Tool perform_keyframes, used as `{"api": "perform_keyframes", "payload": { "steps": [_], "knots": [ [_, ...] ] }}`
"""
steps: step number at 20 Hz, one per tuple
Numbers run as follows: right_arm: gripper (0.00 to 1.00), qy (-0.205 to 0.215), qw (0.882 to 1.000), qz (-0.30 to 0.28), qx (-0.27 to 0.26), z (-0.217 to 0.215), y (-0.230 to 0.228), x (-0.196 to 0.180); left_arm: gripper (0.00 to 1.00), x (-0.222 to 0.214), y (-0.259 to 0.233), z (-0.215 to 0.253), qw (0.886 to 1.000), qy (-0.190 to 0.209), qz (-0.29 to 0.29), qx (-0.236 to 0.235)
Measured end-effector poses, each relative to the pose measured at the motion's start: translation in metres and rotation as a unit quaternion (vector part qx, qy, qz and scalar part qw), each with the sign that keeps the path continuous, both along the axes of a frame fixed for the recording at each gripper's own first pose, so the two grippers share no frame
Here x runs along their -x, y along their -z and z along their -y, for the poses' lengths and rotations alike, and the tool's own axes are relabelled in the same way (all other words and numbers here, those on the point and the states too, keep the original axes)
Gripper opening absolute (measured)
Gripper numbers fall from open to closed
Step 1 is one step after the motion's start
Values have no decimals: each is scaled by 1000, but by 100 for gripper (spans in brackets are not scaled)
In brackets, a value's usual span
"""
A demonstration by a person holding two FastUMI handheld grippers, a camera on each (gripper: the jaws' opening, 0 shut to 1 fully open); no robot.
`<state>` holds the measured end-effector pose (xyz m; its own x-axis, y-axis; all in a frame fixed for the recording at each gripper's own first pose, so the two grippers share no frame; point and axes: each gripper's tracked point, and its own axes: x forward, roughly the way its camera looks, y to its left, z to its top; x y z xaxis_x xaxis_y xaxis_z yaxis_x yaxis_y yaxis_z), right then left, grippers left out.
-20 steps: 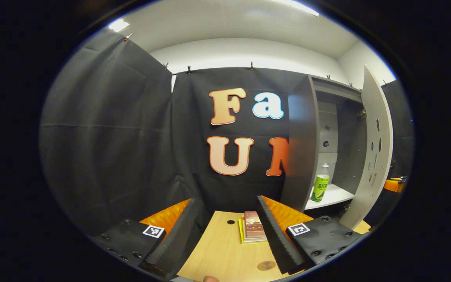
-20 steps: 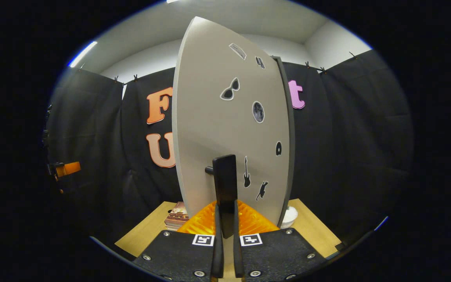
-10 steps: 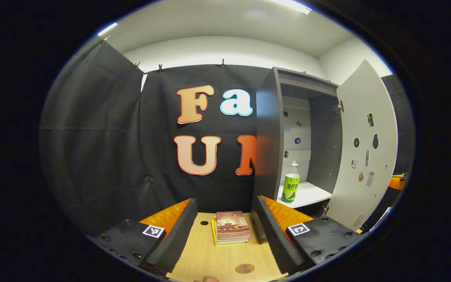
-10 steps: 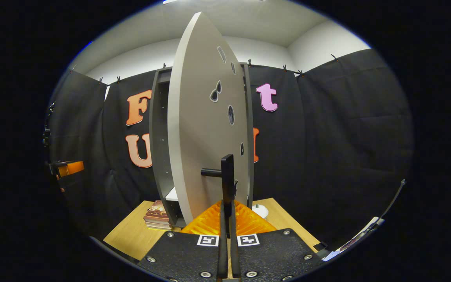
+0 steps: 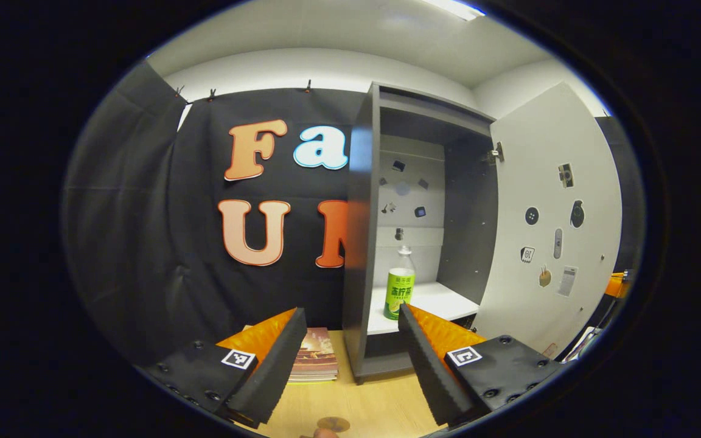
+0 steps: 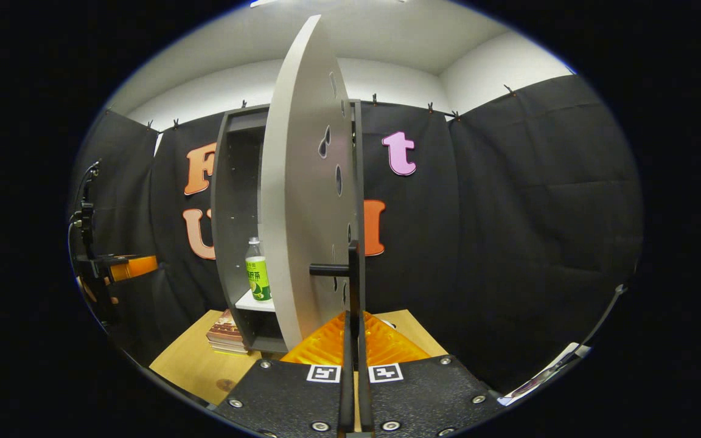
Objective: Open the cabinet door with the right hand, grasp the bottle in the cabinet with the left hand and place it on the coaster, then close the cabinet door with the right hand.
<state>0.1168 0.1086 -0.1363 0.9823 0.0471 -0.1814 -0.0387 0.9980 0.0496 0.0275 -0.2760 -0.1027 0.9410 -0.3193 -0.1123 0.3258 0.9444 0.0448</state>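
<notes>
Door-opening step: my right gripper (image 6: pixel 353 340) clamps handle (image 6: pixel 350 274), cabinet door (image 5: pixel 551 225) swung wide. My left gripper (image 5: pixel 350 340) spread wide, empty, aimed at bottle (image 5: pixel 400 286) upright on cabinet shelf (image 5: pixel 442 301). Next, I judge: reach in, straddle bottle; coaster (image 5: pixel 333 424) near table edge.

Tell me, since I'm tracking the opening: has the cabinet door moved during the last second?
Yes. The cabinet door has swung farther open from the cabinet frame, exposing the bottle.
</notes>
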Motion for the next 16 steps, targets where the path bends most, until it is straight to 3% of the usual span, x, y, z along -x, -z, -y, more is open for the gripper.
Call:
{"api": "perform_keyframes", "payload": {
  "steps": [6, 11, 13, 16],
  "knots": [
    [2, -3, 1000, 2, -1, 8, 0, -3, 98, -29, 18, 67, 1000, 11, 21, -17],
    [2, 24, 1000, 6, 1, 23, 0, -5, 98, -68, 50, 116, 999, 17, 12, -24],
    [2, 21, 1000, 4, -21, 15, 0, -6, 99, -84, 59, 130, 1000, 17, 12, -21],
    [3, 11, 1000, 2, -8, 17, 0, -4, 99, -109, 78, 148, 1000, 13, 0, -15]
  ]
}}
